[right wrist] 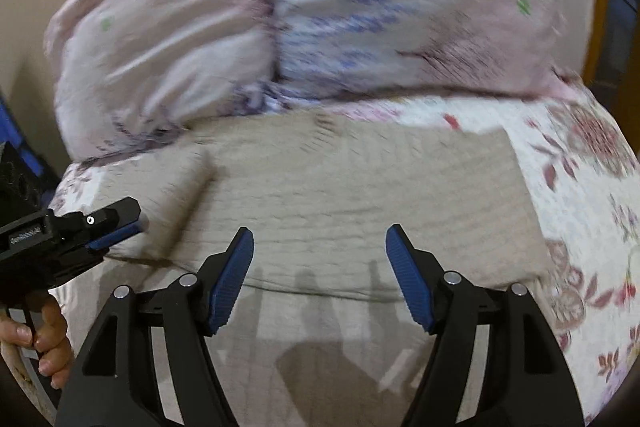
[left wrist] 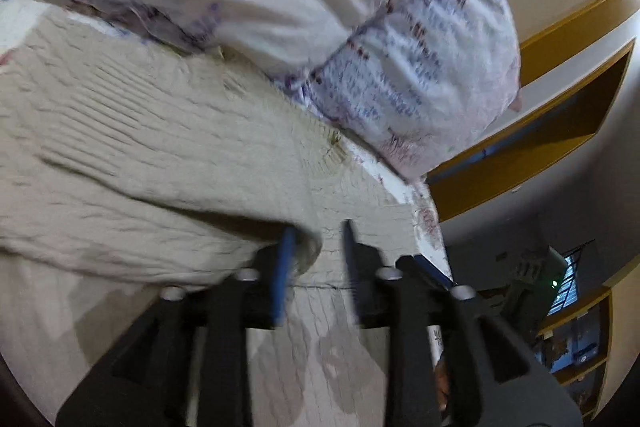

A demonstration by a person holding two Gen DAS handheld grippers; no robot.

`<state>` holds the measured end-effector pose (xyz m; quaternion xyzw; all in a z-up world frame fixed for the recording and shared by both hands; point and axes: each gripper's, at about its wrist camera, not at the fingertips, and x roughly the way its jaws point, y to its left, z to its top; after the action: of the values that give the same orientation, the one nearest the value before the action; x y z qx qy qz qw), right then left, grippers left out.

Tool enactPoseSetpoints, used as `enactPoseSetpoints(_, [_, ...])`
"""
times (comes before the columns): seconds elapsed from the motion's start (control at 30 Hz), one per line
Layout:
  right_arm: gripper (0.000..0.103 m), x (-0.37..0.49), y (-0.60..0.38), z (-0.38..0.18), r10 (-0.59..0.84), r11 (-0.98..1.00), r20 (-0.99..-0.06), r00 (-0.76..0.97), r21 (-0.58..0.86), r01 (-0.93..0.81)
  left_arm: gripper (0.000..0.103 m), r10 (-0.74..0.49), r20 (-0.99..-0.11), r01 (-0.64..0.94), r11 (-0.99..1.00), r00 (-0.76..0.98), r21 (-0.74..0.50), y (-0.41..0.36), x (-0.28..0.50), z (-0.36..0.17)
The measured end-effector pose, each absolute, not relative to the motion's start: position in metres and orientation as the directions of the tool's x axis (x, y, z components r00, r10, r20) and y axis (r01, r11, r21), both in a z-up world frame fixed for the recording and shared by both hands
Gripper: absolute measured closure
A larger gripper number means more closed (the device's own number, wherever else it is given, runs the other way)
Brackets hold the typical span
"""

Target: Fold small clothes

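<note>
A beige knitted garment (left wrist: 160, 147) lies spread on the bed, with a thick folded edge by my left gripper. My left gripper (left wrist: 318, 228) stands partly open; the fold's rounded end rests against its left finger (left wrist: 286, 259), while the right finger is clear of the cloth. In the right wrist view the same garment (right wrist: 340, 187) is a flat rectangle with a flap folded over at its left. My right gripper (right wrist: 319, 231) hovers wide open over its near edge, holding nothing. The left gripper (right wrist: 136, 223) shows at the left, held by a hand (right wrist: 48, 331).
Two pale patterned pillows (right wrist: 300, 7) are stacked behind the garment. A floral bedspread (right wrist: 580, 187) covers the bed, whose edge (left wrist: 432, 227) drops away at the right of the left wrist view. Yellow wooden shelving (left wrist: 560, 115) stands beyond it.
</note>
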<state>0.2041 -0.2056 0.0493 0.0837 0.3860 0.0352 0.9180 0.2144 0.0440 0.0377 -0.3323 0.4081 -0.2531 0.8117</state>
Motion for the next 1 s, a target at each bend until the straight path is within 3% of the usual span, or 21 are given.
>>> enactPoseSetpoints(0.23, [0.047, 0.214, -0.126, 0.076, 0.312, 0.941, -0.639, 0.703, 0.106, -0.321, 0.069, -0.569, -0.499, 0.027, 0.676, 0.654, -0.737, 0.117, 0.196, 0.035])
enactPoseSetpoints(0.47, [0.058, 0.229, -0.029, 0.061, 0.378, 0.826, -0.676, 0.633, -0.062, -0.560, 0.069, -0.487, -0.586, -0.112, 0.700, 0.647, -0.705, 0.150, 0.196, 0.009])
enactPoseSetpoints(0.53, [0.063, 0.238, -0.007, 0.051, 0.369, 0.801, -0.704, 0.607, -0.090, -0.592, 0.073, -0.482, -0.589, -0.138, 0.686, 0.649, -0.714, 0.159, 0.194, 0.003])
enactPoseSetpoints(0.67, [0.064, 0.256, 0.010, 0.033, 0.342, 0.790, -0.746, 0.572, -0.102, -0.604, 0.080, -0.488, -0.586, -0.145, 0.676, 0.647, -0.722, 0.169, 0.191, -0.006])
enactPoseSetpoints(0.8, [0.066, 0.266, 0.021, 0.016, 0.289, 0.792, -0.760, 0.583, -0.152, -0.591, 0.081, -0.494, -0.581, -0.142, 0.670, 0.648, -0.729, 0.169, 0.191, -0.007])
enactPoseSetpoints(0.93, [0.095, 0.270, 0.014, 0.016, 0.273, 0.828, -0.747, 0.606, -0.139, -0.544, 0.081, -0.497, -0.578, -0.138, 0.669, 0.648, -0.730, 0.170, 0.191, -0.008])
enactPoseSetpoints(1.0, [0.096, 0.274, 0.003, 0.022, 0.303, 0.854, -0.740, 0.601, -0.069, -0.516, 0.081, -0.495, -0.579, -0.139, 0.671, 0.648, -0.729, 0.170, 0.191, -0.008])
